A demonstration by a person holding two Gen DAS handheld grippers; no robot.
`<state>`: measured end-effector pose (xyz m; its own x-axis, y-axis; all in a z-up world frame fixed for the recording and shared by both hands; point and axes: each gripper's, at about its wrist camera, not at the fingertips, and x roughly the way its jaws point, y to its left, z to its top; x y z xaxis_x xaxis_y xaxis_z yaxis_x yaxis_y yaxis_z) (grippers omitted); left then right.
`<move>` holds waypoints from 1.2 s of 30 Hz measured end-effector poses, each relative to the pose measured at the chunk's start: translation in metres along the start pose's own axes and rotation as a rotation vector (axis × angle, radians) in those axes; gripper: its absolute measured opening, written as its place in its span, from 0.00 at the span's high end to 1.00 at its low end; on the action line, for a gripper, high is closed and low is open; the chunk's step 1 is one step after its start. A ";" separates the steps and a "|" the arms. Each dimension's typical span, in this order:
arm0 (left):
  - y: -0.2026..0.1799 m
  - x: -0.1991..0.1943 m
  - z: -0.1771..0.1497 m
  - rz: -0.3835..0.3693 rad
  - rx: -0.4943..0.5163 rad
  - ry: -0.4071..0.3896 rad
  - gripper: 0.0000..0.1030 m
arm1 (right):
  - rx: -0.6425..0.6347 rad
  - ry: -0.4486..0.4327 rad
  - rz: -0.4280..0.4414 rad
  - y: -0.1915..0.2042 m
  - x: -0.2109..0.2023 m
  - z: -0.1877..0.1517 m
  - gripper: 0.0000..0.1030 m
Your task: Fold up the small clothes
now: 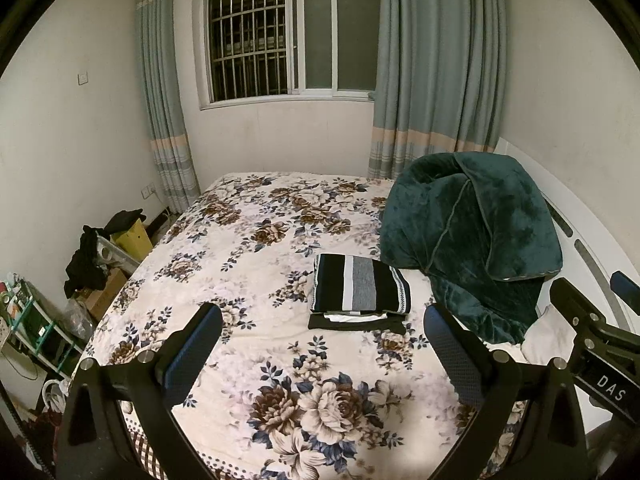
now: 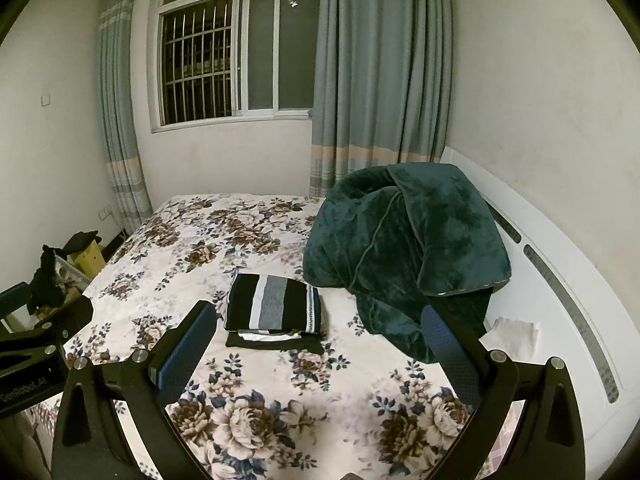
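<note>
- Left wrist view: we hold the left gripper (image 1: 322,344) with fingers spread wide, grasping nothing, above the floral bedspread (image 1: 240,248).
- Same view: a folded striped garment (image 1: 360,285) sits atop a folded dark garment (image 1: 354,323); the stack lies at 12 o'clock from our fingertips, apart from them.
- Same view: a green blanket (image 1: 472,240) is heaped at 2 o'clock, just beside the stack; the right gripper's body shows at 3 o'clock.
- Right wrist view: we hold the right gripper (image 2: 320,340) equally released and empty.
- Same view: the striped garment (image 2: 274,304) lies at 11 o'clock, near the left finger (image 2: 188,354), not touching; the blanket (image 2: 404,248) rises at 1 o'clock.
</note>
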<state>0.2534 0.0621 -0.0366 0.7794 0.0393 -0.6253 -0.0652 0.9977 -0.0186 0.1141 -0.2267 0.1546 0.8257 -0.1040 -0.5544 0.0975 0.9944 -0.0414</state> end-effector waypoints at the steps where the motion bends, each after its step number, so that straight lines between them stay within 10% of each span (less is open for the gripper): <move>1: 0.000 0.000 0.000 0.000 0.001 0.000 0.00 | -0.003 -0.001 -0.001 0.000 0.000 0.000 0.00; 36: 0.004 0.002 0.010 -0.001 0.008 -0.004 0.00 | -0.007 -0.002 0.010 -0.002 0.004 0.001 0.00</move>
<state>0.2611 0.0666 -0.0304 0.7817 0.0386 -0.6224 -0.0598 0.9981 -0.0132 0.1176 -0.2293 0.1528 0.8279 -0.0945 -0.5528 0.0859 0.9954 -0.0415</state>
